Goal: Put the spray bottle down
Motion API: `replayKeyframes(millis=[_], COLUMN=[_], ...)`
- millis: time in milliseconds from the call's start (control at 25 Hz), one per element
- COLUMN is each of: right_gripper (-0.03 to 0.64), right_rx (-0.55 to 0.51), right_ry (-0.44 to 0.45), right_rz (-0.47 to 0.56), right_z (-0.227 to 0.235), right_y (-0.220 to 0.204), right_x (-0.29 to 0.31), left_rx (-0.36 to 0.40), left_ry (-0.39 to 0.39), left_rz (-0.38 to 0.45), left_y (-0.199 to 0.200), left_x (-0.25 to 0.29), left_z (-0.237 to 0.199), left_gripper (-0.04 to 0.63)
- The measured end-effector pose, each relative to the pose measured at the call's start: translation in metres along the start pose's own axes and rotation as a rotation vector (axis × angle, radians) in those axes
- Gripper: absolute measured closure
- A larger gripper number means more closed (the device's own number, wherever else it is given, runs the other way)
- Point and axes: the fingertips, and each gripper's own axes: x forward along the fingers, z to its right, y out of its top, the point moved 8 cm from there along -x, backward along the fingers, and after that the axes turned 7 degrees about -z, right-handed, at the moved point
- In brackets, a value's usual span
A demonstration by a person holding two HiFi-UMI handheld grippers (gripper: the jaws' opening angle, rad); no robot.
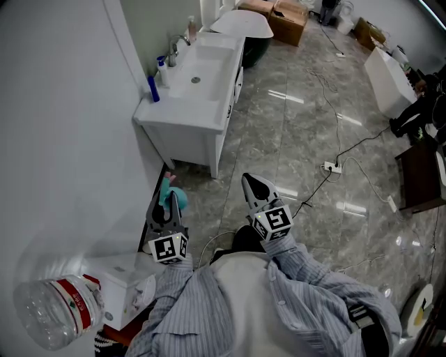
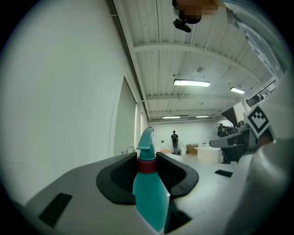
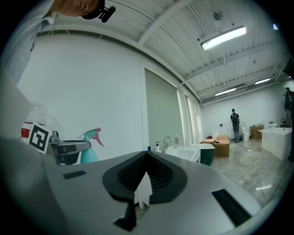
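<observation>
A teal spray bottle (image 2: 149,193) with a red collar stands upright between the jaws of my left gripper (image 2: 147,158), which is shut on its neck. In the head view that left gripper (image 1: 167,203) is low at the left, near the white wall, and the spray bottle's (image 1: 175,198) teal top shows past its tips. The right gripper view shows the spray bottle (image 3: 90,148) from the side, with a pink trigger. My right gripper (image 1: 253,184) is held beside the left one, above the grey floor. Its jaws (image 3: 146,158) are shut with nothing held.
A white sink cabinet (image 1: 198,84) stands ahead against the wall, with a blue bottle (image 1: 152,89) on it. Cables and a power strip (image 1: 332,166) lie on the tiled floor. A plastic water bottle (image 1: 56,307) and a white box (image 1: 122,279) are at the lower left. Cardboard boxes (image 1: 287,17) stand farther back.
</observation>
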Motion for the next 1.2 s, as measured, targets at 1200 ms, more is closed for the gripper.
replayKeyframes(millis=[1200], right_gripper=[0.601], right_rx=[0.079], right_ry=[0.067], right_rz=[0.029], right_z=[0.172], right_y=[0.038], right_x=[0.266], left_rx=[0.088], left_ry=[-0.022], left_rz=[-0.03], left_y=[0.033], left_x=[0.305], left_z=[-0.032], left_gripper=[0.469])
